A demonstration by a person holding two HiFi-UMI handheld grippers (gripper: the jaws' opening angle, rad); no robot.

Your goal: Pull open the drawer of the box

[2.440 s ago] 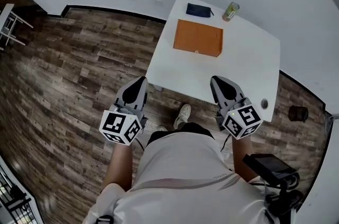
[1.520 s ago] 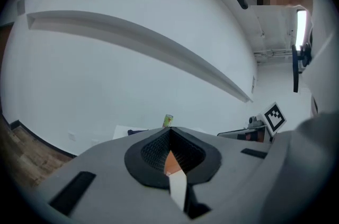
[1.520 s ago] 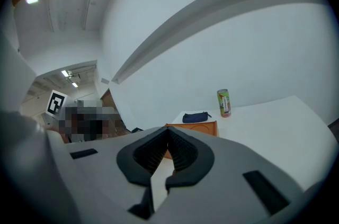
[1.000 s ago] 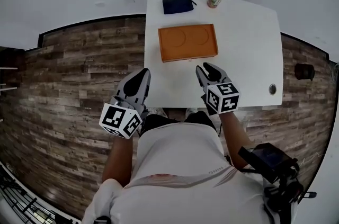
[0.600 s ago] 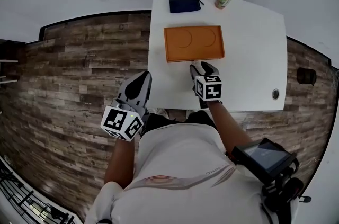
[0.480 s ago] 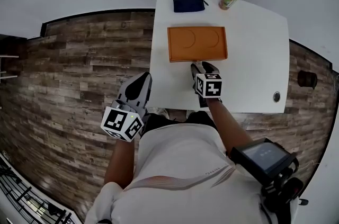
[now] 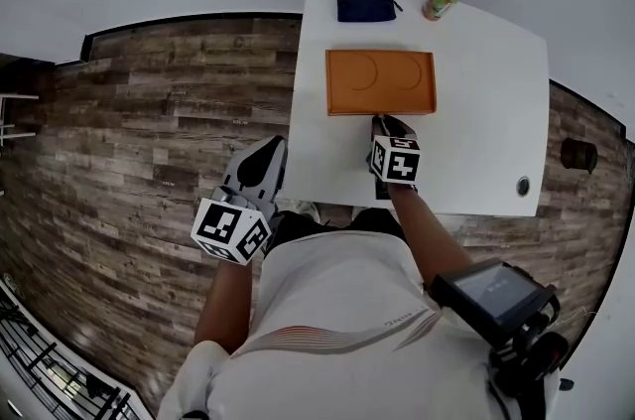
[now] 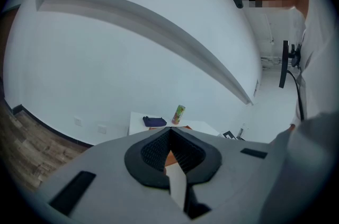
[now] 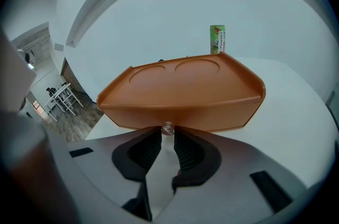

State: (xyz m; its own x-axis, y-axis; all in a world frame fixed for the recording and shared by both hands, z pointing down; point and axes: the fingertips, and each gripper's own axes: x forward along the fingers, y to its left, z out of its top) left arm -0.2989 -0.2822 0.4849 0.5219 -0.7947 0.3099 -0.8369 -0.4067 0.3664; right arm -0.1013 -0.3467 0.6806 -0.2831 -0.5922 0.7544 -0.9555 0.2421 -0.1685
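Lowered to the tabletop, the right claw is clamping the drawer knob of the orange box, readying the pull; the left claw is idling closed.

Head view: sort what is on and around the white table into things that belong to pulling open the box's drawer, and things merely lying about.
Belongs to the job:
- orange box
- drawer knob
- right gripper, whose jaws have just been closing, now on the knob

Lying about:
- dark blue pouch
- green can
- left gripper, jaws together, off the table
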